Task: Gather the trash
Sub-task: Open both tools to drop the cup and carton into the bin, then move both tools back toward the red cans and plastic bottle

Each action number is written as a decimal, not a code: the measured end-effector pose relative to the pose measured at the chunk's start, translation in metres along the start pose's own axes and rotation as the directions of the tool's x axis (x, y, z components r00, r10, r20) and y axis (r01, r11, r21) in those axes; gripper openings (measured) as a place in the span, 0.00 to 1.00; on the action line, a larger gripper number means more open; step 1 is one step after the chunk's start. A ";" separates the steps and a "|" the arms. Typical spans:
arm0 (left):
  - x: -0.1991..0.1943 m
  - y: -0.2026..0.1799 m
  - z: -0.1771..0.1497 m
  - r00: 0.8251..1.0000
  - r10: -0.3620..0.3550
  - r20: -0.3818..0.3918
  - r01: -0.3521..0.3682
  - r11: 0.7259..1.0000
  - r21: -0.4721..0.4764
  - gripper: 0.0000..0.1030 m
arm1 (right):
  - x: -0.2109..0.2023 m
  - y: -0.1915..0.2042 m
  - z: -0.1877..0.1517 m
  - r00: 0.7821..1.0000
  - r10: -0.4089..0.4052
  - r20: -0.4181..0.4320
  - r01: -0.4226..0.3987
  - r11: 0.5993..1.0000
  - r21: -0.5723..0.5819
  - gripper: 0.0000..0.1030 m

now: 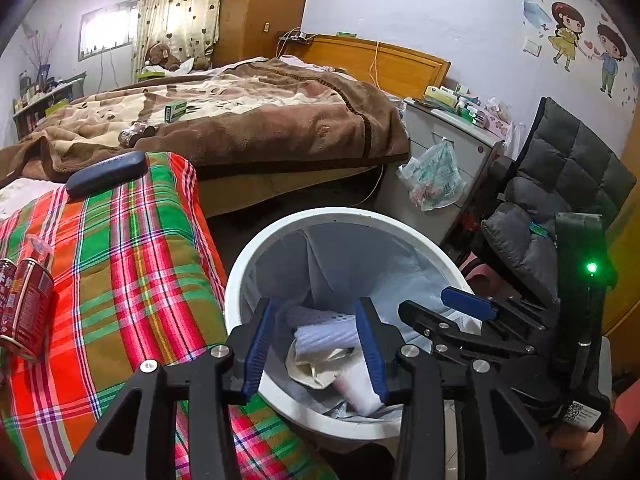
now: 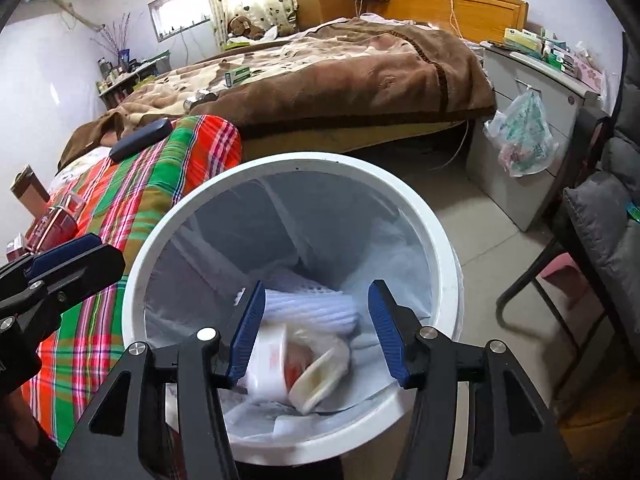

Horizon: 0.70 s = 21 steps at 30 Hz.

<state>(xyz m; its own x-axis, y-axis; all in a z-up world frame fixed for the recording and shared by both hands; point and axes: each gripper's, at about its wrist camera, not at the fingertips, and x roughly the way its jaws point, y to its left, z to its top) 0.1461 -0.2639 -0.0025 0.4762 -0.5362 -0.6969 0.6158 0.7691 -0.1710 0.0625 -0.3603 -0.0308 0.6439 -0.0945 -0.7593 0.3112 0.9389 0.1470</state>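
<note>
Right wrist view showed the white bin (image 2: pixel 296 168) directly below your right gripper (image 2: pixel 316 332), jaws wide, a white cup (image 2: pixel 268 364) dropping between them. Your left gripper (image 1: pixel 316 344) hung narrow and empty alongside. Dropping was underway; next, fetch the red can (image 1: pixel 24 308) left of it.

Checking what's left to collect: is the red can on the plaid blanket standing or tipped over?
Tipped: the red can lies on its side on the plaid blanket.
</note>
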 end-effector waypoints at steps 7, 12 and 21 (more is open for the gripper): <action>-0.015 0.007 -0.004 1.000 0.014 0.015 -0.014 1.000 -0.018 0.41 | -0.009 0.000 0.000 0.999 0.010 0.032 -0.011 1.000 0.029 0.54; -0.029 0.014 -0.007 0.999 0.036 0.030 -0.035 0.999 -0.030 0.41 | -0.013 0.009 0.001 0.998 0.023 0.050 -0.025 0.999 0.032 0.54; -0.059 0.026 -0.014 0.995 0.067 0.071 -0.064 0.997 -0.054 0.45 | -0.025 0.027 -0.001 0.994 0.058 0.091 -0.059 0.998 0.011 0.54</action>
<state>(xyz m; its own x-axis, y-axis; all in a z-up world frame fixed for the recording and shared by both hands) 0.1256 -0.2075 0.0245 0.5600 -0.5064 -0.6557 0.5494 0.8194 -0.1636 0.0541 -0.3321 -0.0084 0.7215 -0.0700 -0.6889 0.2804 0.9392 0.1983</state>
